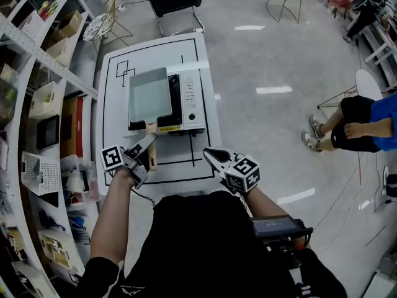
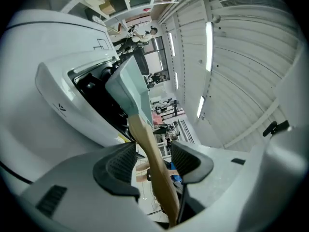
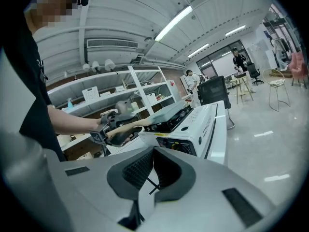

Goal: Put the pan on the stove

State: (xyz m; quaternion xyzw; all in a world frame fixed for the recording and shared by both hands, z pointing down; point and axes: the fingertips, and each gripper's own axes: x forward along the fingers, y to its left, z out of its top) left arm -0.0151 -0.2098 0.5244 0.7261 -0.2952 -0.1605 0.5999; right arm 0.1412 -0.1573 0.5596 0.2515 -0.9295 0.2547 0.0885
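Pan (image 1: 150, 95), square, pale grey-green, wooden handle (image 2: 148, 149), resting on stove (image 1: 191, 98)

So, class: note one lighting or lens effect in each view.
Head view: white glare streaks on the glossy grey floor. Left gripper view: fisheye bends the white portable stove; the close pale wooden pan handle looks soft. Right gripper view: black vignette corners, curved ceiling strip light.

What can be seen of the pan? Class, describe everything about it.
The pan is rectangular, shallow, pale grey-green, seemingly coated metal, and empty. It lies level on the white stove. Its light wooden handle juts over the stove's front toward the person, between the left tongs, whose pads stand apart on either side, not clamping it.
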